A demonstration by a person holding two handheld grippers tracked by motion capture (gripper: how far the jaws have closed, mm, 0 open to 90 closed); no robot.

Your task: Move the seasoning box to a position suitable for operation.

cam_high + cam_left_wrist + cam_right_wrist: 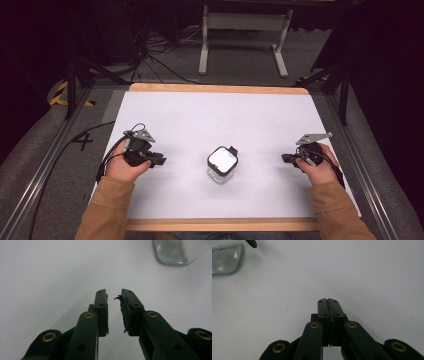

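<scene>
Glass jar (222,165) stands upright mid-tabletop (200,115), white lid on, black clasp bit at its far-right corner. It's between my two hands, well apart from both.

Risks, as I judge them: the jar looks smooth glass with rounded corners, so a shallow or off-centre pinch could let it slip or twist. Coming in low from the side could knock it over or shove it across the slick white sheet. My left pads (125,315) look frayed, which may weaken the grip.

My left gripper (159,160) sits near-left, jaws partly spread with a narrow gap, nothing between them, touching nothing; jar corner at the top right of the left gripper view (171,252). My right gripper (284,158) sits near-right, jaws pressed together, empty; jar at the top left of the right gripper view (227,261). The right one must open before it can take anything.
</scene>
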